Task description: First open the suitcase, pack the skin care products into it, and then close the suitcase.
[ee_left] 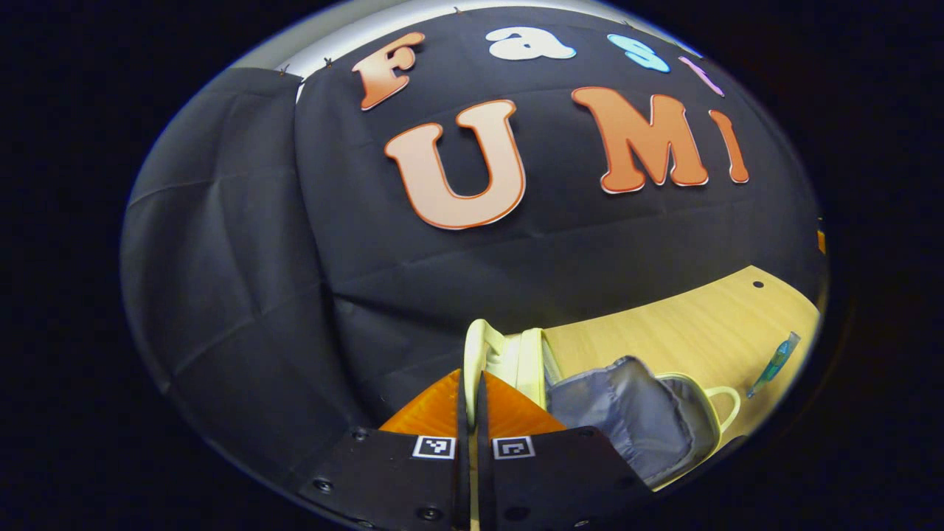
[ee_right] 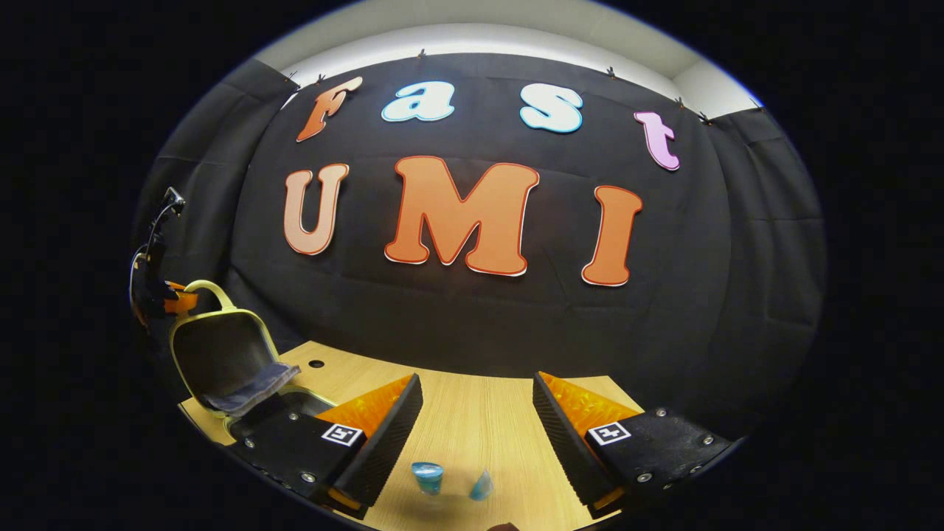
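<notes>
While left tongs (ee_left: 472, 398) pinch suitcase lid (ee_left: 493, 354), tube (ee_left: 773, 363) lies apart.

- A staged recording booth is shown, not a lived-in home.
- The back and sides are closed off by black cloth (ee_right: 472, 324), pinned along its top edge with small clips.
- A plain pale wall (ee_right: 487, 29) is seen above the cloth.
- A light wood-grain surface (ee_right: 472, 428) with a round cable hole (ee_right: 316, 363) is set against the cloth.
</notes>
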Demonstrator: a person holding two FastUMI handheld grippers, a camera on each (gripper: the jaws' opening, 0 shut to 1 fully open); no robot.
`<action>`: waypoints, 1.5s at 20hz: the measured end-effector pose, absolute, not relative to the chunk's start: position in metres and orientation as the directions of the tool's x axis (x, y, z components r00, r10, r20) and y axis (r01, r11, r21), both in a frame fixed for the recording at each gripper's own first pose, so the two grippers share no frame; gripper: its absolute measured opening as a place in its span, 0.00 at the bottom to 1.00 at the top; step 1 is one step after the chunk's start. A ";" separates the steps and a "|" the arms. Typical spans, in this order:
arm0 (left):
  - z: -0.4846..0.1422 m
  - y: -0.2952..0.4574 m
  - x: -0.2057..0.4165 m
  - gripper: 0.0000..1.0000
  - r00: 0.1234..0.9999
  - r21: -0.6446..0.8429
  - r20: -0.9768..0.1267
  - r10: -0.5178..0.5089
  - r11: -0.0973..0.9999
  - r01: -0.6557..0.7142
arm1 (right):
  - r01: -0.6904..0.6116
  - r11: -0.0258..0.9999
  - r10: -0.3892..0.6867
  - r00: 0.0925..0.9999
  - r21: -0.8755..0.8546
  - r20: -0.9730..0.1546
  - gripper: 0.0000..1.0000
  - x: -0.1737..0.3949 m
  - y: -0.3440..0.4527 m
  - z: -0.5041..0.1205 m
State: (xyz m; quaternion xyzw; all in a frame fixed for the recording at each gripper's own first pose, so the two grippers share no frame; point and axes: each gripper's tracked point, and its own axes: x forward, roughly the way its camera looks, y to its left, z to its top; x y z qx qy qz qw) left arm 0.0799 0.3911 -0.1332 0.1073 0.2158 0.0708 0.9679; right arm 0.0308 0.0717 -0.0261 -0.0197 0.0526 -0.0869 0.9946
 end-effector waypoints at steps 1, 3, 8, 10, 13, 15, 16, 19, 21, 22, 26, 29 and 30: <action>-0.138 0.404 0.080 0.04 0.892 0.237 -0.410 0.192 0.966 -0.099 | 0.169 0.985 -0.173 0.979 -0.042 -0.108 0.95 0.029 0.079 -0.027; -0.151 0.426 0.081 0.04 0.881 0.232 -0.426 0.205 0.966 -0.113 | 0.176 0.983 -0.182 0.977 -0.057 -0.114 0.95 0.027 0.089 -0.029; -0.198 0.475 0.077 0.05 0.833 0.242 -0.493 0.251 0.959 -0.146 | 0.192 0.979 -0.199 0.971 -0.065 -0.131 0.95 0.025 0.102 -0.032; -0.218 0.489 0.075 0.05 0.811 0.247 -0.521 0.265 0.957 -0.155 | 0.197 0.979 -0.203 0.970 -0.060 -0.135 0.95 0.024 0.107 -0.031; -0.253 0.509 0.071 0.05 0.775 0.261 -0.565 0.283 0.952 -0.158 | 0.204 0.977 -0.211 0.966 -0.063 -0.151 0.95 0.020 0.111 -0.035; -0.270 0.516 0.067 0.05 0.754 0.237 -0.593 0.283 0.956 -0.172 | 0.207 0.976 -0.215 0.963 -0.065 -0.164 0.95 0.017 0.112 -0.038; -0.277 0.520 0.068 0.04 0.748 0.223 -0.598 0.286 0.957 -0.187 | 0.209 0.976 -0.217 0.961 -0.065 -0.170 0.95 0.018 0.112 -0.039; -0.273 0.530 0.064 0.11 0.745 0.289 -0.562 0.359 0.929 -0.231 | 0.215 0.975 -0.221 0.958 -0.057 -0.182 0.95 0.015 0.112 -0.042; -0.265 0.525 0.064 0.17 0.768 0.291 -0.543 0.340 0.934 -0.208 | 0.207 0.977 -0.214 0.959 -0.057 -0.187 0.95 0.017 0.113 -0.044; -0.261 0.517 0.065 0.16 0.779 0.283 -0.540 0.317 0.941 -0.187 | 0.202 0.978 -0.209 0.960 -0.058 -0.188 0.95 0.017 0.113 -0.045; -0.225 0.466 0.064 0.35 0.832 0.289 -0.487 0.267 0.948 -0.135 | 0.185 0.981 -0.192 0.964 -0.053 -0.182 0.95 0.017 0.110 -0.048; -0.204 0.413 0.068 0.59 0.879 0.235 -0.449 0.162 0.970 -0.059 | 0.156 0.986 -0.163 0.969 -0.051 -0.185 0.95 0.015 0.105 -0.055; -0.199 0.394 0.064 0.67 0.886 0.223 -0.448 0.121 0.975 -0.020 | 0.145 0.988 -0.152 0.971 -0.050 -0.186 0.95 0.014 0.102 -0.060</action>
